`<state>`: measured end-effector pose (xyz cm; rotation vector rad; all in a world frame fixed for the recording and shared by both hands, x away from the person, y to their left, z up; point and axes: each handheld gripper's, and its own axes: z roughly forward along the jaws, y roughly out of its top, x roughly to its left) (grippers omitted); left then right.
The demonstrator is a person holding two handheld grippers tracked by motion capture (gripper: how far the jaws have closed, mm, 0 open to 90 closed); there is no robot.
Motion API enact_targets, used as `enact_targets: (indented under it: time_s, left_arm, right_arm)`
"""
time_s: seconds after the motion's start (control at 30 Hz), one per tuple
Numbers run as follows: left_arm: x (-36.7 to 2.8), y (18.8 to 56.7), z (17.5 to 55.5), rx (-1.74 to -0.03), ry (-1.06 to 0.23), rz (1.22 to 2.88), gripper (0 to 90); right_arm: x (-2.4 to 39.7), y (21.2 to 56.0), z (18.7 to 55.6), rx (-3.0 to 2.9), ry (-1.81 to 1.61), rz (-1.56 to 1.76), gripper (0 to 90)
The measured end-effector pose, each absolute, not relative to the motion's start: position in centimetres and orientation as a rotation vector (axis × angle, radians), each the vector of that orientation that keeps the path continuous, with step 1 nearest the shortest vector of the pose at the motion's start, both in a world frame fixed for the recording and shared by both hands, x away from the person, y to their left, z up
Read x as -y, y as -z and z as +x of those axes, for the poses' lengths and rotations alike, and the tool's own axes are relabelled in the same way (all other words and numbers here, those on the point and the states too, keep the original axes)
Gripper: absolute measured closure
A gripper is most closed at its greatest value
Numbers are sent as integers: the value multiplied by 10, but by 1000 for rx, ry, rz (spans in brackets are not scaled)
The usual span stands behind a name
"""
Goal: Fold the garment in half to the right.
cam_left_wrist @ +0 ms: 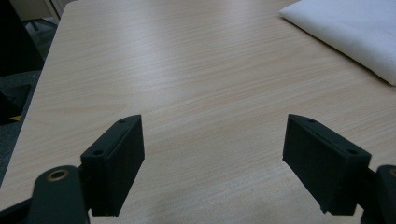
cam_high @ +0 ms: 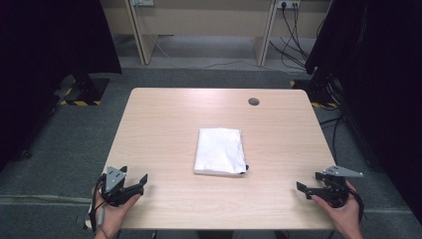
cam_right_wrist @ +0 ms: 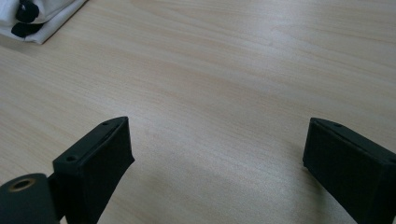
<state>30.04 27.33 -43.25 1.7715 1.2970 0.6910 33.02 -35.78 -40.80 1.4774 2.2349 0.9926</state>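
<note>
High view, cloth: a folded white cloth (cam_high: pixel 220 151) lies flat near the middle of the wooden table (cam_high: pixel 164 119), something small and black at its near right corner.
High view, left gripper: the left gripper (cam_high: pixel 139 183) sits at the near left corner of the table, well apart from the cloth, held in the person's left hand (cam_high: pixel 113 211); jaws point toward the cloth side and stand apart, nothing between them.
High view, right gripper: the right gripper (cam_high: pixel 307 183) sits at the near right corner, well apart from the cloth, in the right hand (cam_high: pixel 343 214); jaws spread, empty.
High view, table mark: a dark round hole (cam_high: pixel 254 101) lies beyond the cloth, toward the far right edge.
Left gripper view, jaws: two black jaws wide apart, bare tabletop (cam_left_wrist: pixel 187 79) between them, no contact with anything.
Left gripper view, cloth: the cloth (cam_left_wrist: pixel 355 32) lies ahead and off to the right of the jaws, flat on the wood.
Right gripper view, jaws: wide apart, only bare wood (cam_right_wrist: pixel 233 84) between them.
Right gripper view, cloth: a cloth corner (cam_right_wrist: pixel 51 18) lies far ahead to the left of the jaws, with two small black pieces (cam_right_wrist: pixel 25 18) at its edge; what they are I cannot tell.
</note>
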Motion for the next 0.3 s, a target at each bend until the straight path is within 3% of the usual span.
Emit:
enact_targets:
  time_s: [0.3]
  left_arm:
    - [-272, 433, 300, -1293, -696, 1780, 200]
  right_arm:
    - [358, 408, 330, -2232, -1003, 1480, 83]
